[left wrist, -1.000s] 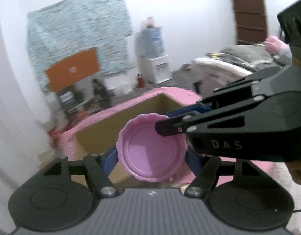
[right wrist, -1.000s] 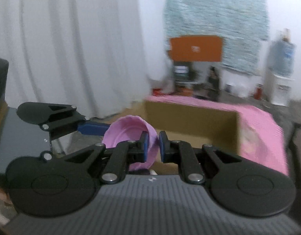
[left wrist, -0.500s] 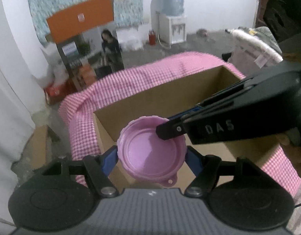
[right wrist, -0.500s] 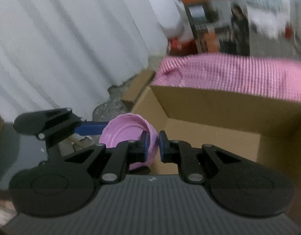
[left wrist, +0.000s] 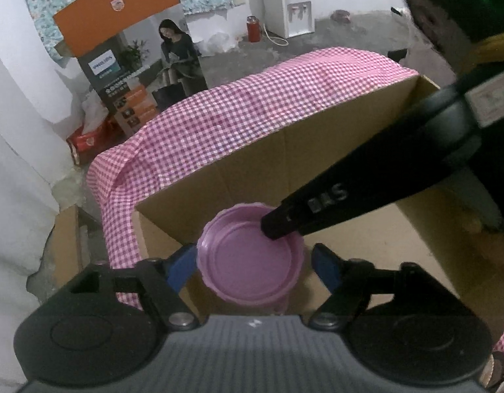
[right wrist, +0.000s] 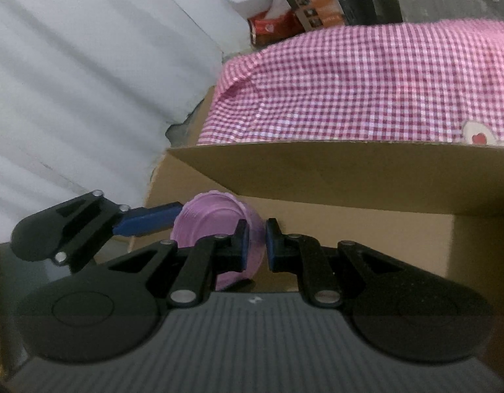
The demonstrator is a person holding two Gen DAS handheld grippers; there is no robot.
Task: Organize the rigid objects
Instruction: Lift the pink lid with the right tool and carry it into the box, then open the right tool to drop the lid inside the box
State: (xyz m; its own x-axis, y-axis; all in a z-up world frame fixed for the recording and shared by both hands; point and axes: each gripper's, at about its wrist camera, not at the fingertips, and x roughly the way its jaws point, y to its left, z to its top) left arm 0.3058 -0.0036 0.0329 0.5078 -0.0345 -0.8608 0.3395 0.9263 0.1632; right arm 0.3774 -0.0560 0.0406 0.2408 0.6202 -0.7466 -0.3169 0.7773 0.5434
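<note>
- Lid [left wrist: 250, 255], pink and ribbed at the rim, hangs over the near corner of the cardboard box [left wrist: 317, 150], at 6 o'clock in my left wrist view.
- My right gripper [right wrist: 254, 245] is clamped narrow on its rim wall.
- My left gripper [left wrist: 253, 263] has just been opening; its pads flank the lid, right one clear.
- I judge it light, stiff plastic, a little slick: pinch the rim.
</note>
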